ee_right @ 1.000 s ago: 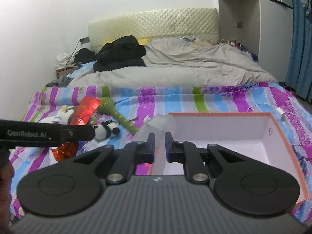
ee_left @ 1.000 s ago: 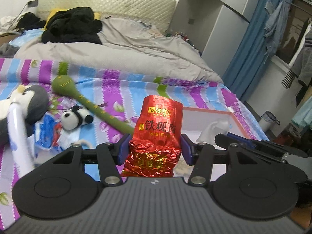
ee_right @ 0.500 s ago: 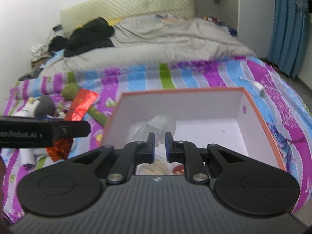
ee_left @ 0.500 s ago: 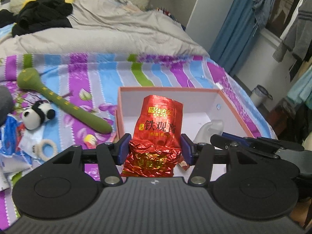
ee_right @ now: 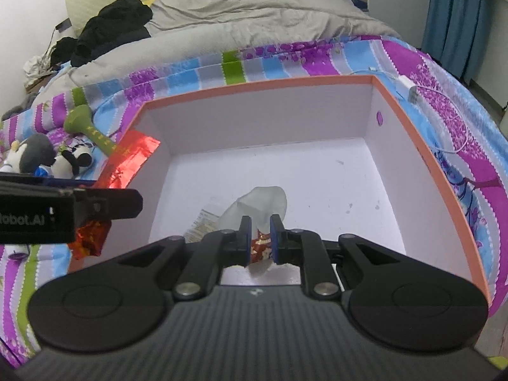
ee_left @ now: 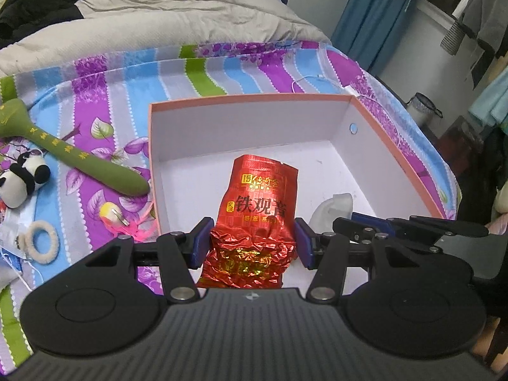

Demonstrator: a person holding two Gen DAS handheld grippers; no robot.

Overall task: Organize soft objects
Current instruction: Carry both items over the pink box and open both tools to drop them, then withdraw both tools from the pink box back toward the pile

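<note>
My left gripper (ee_left: 250, 241) is shut on a red foil tea packet (ee_left: 254, 219) and holds it over the near left part of the white box with an orange rim (ee_left: 254, 97). My right gripper (ee_right: 259, 238) is shut on a translucent white plastic bag (ee_right: 254, 204) and holds it inside the box (ee_right: 263, 87), low over its floor. The right gripper's fingers and the bag (ee_left: 333, 211) show at the right of the left wrist view. The red packet (ee_right: 130, 158) and left gripper show at the left of the right wrist view.
On the striped bedsheet left of the box lie a green stick-shaped toy (ee_left: 63, 152), a small panda plush (ee_left: 22, 181), a beige ring (ee_left: 39, 243) and a grey penguin plush (ee_right: 28, 152). A white cable (ee_right: 409, 90) lies beyond the box's right rim. A grey duvet covers the far bed.
Both grippers have moved forward and tilted down over the box. The red packet now hangs above the box floor, and the plastic bag has come lower inside the box.
</note>
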